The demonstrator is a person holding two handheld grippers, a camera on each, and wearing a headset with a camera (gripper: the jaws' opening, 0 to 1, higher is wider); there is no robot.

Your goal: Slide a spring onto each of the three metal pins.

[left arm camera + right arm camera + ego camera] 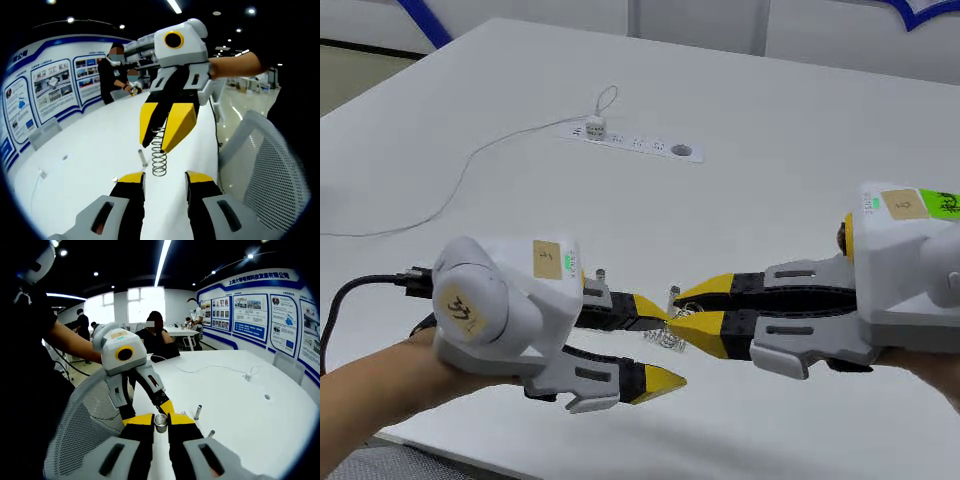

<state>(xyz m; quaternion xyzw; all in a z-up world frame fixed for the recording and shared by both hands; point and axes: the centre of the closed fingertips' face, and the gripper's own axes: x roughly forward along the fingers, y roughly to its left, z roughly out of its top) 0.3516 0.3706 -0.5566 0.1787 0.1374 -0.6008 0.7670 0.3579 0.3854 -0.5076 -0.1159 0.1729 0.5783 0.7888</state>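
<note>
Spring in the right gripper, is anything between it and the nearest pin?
Nothing visible. The right gripper grips the spring just beside an upright pin, with bare table between. The left gripper's open jaws sit close by, not in that gap.

Opposed gripper views, shared spring [159, 156] close

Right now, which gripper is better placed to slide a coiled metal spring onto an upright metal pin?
Right. The right gripper is shut on the coiled metal spring, an upright metal pin just ahead; the left gripper is open.
</note>
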